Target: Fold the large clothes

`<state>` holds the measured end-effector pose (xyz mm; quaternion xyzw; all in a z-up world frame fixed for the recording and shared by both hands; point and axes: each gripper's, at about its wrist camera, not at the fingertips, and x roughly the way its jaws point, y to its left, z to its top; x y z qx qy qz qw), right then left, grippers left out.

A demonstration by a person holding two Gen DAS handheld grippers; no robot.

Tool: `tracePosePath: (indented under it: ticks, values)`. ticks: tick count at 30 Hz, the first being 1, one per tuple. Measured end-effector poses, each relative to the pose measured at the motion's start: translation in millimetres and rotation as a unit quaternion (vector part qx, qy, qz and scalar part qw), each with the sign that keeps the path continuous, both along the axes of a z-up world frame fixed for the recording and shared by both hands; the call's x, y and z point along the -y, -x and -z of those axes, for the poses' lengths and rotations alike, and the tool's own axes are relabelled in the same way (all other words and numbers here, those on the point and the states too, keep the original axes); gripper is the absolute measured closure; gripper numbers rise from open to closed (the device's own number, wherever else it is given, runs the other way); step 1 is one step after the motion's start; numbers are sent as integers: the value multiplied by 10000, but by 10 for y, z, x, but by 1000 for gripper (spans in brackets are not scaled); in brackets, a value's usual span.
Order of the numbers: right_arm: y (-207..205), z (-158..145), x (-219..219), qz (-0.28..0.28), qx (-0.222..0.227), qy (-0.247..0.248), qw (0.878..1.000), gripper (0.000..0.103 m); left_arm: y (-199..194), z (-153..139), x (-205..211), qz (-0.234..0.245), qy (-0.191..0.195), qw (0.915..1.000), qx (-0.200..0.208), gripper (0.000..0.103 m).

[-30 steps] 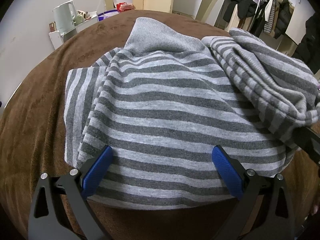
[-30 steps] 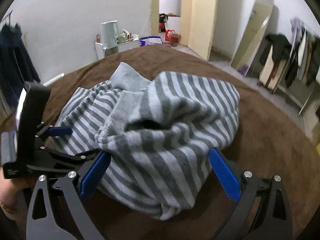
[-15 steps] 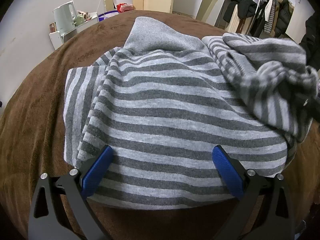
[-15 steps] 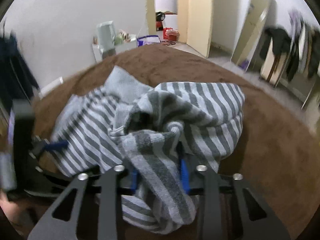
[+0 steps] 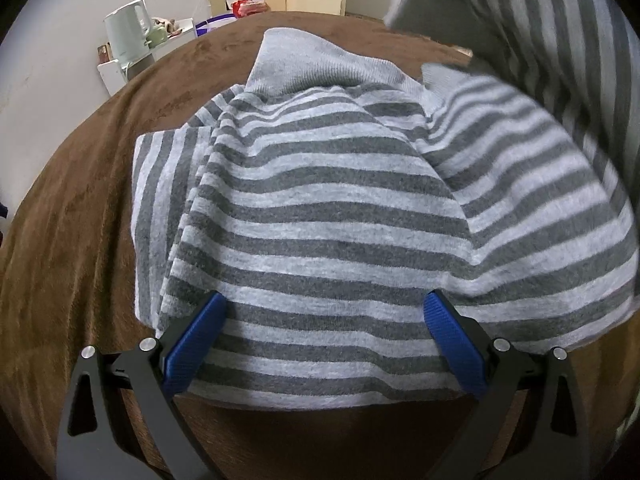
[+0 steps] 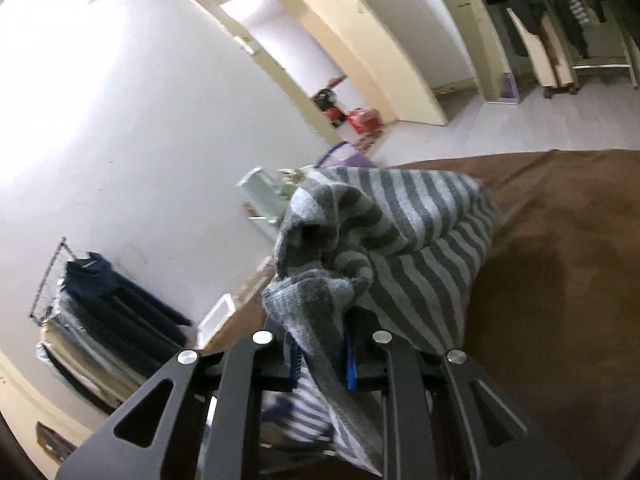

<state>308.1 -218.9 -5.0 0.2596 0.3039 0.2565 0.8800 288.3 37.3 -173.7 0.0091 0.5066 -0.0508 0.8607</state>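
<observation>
A grey striped sweater (image 5: 320, 208) lies on the brown blanket (image 5: 72, 240), its plain grey collar at the far end. My left gripper (image 5: 324, 320) is open, its blue fingers resting on the sweater's near hem. My right gripper (image 6: 322, 360) is shut on a bunched part of the sweater (image 6: 384, 240) and holds it lifted off the bed. In the left wrist view that raised fabric (image 5: 560, 40) hangs blurred at the upper right.
A white kettle (image 5: 128, 32) stands on a small white stand beyond the bed's far left. A doorway (image 6: 320, 60) and hanging dark clothes (image 6: 104, 292) are along the walls. A clothes rack (image 6: 560, 8) stands at the far right.
My right gripper closed on the sweater's bunched right side, then lifted it up and over, tilting sharply. My left gripper stayed open on the hem.
</observation>
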Motion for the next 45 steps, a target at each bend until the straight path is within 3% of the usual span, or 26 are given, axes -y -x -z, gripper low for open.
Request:
tracePosePath:
  ticks: [7,11,14,16,20,28,35,40,45]
  values:
    - [-203,-162,-886,-921,58,209,9955,87,106,26,-4,80,10,9999,131,6]
    - [-304,2,-1376,-1449,-167,623,9873,87,201,11,-1,121,27,9998,169,6]
    - [-283,237,-1597,-1712,-498,842,9804,87,339,-84,-139,-45,319,9992,235,6]
    - [-290,382,-1654,-1839,-736,966,9754,87,482,-185,-332,-321,616,9971,321,6]
    - [-222,688,-1711,-2001,-1101,1082,9675,87,723,-283,-779,-936,847,9913,363,6]
    - [5,1006,-2154,-2413,-1301,1668,9471,86,973,-247,-1465,-1797,890,9792,309,6]
    - [45,1363,-2333,-2449,-1399,2055,9371,86,1091,-345,-1672,-1986,834,9755,446,6]
    - [75,1378,-2383,-2461,-1378,2044,9374,86,1016,-360,-1714,-1973,829,9755,505,6]
    - [18,1318,-2204,-2673,-1359,1836,9361,85,1001,-567,-1715,-1837,853,9770,667,6]
